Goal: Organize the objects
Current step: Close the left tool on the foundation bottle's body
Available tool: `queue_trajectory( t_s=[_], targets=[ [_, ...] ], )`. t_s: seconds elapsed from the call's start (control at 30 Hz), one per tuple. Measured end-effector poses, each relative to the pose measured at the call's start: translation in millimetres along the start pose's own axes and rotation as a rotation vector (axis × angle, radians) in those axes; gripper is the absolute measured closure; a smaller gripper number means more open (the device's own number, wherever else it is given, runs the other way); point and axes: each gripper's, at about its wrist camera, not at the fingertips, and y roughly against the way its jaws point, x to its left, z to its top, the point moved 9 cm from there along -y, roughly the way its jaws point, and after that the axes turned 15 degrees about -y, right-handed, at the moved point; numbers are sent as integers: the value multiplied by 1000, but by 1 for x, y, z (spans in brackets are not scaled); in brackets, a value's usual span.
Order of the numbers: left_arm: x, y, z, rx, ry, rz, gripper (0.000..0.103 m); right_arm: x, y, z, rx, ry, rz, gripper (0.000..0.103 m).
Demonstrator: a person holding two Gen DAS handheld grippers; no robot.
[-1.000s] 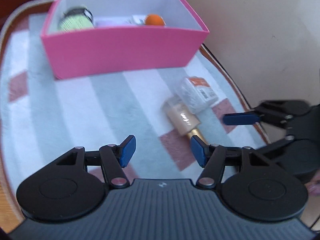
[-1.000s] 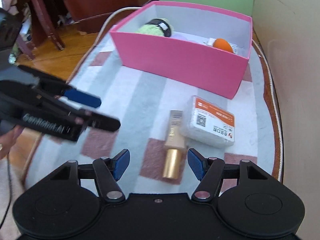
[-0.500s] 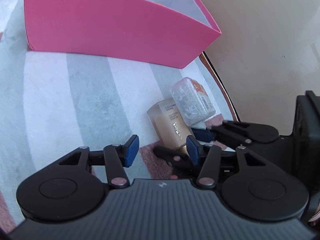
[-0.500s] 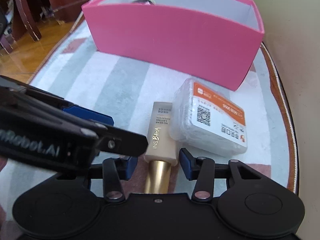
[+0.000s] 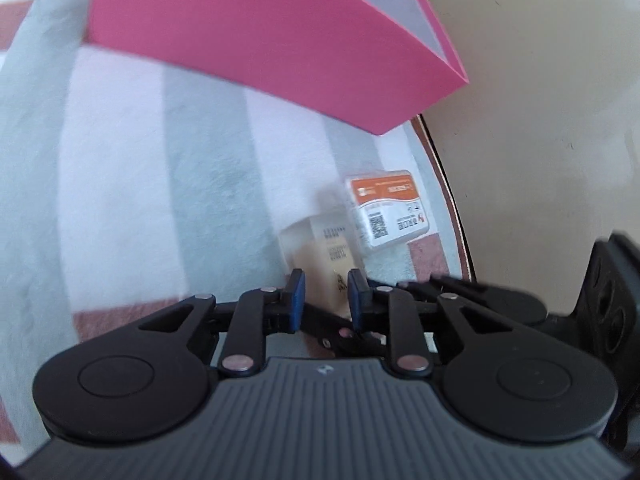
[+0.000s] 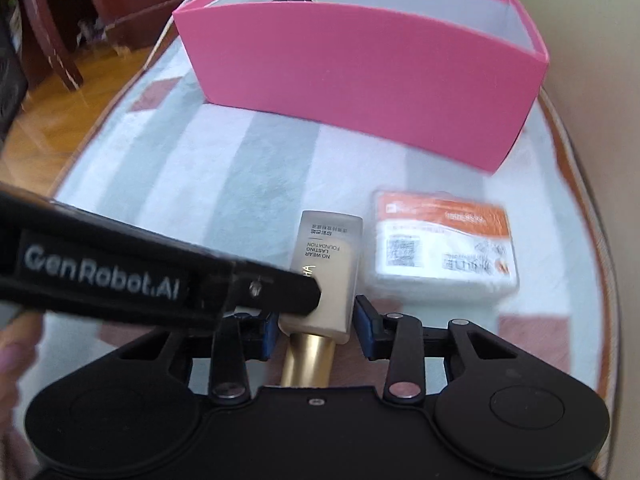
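Both grippers are angled down at the same foundation bottle (image 6: 326, 276), which lies on the striped mat (image 6: 240, 160) just in front of the pink box (image 6: 360, 76). The left gripper (image 5: 326, 300) is closing with the bottle's frosted body between its pads. The right gripper (image 6: 316, 326) is closing around the body's lower end by the gold cap (image 6: 308, 360); contact cannot be told. A clear packet (image 6: 444, 248) lies just beside the bottle.
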Motion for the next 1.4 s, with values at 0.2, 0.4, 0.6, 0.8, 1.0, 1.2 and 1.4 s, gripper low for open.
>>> queue_trajectory(
  t_s=[0.2, 0.4, 0.6, 0.8, 1.0, 1.2, 1.4],
  targets=[
    [12, 8, -11, 27, 62, 3, 69, -3, 4, -9, 69, -216, 119, 59],
    [10, 2, -15, 34, 71, 11, 62, -12, 4, -14, 120, -332, 176, 63],
    [4, -5, -20, 26, 99, -9, 64, -14, 8, -20, 123, -331, 187, 62],
    [1, -6, -21, 26, 101, -6, 67, -19, 8, -24, 157, -409, 240, 62],
    [-3, -6, -22, 30, 80, 7, 67, -14, 10, -29, 132, -362, 230, 62],
    [-10, 1, -24, 40, 46, 26, 67, -2, 13, -36, 106, -217, 159, 60],
    [-23, 23, -20, 40, 37, 15, 67, 4, 31, -33, 125, -204, 130, 60]
  ],
)
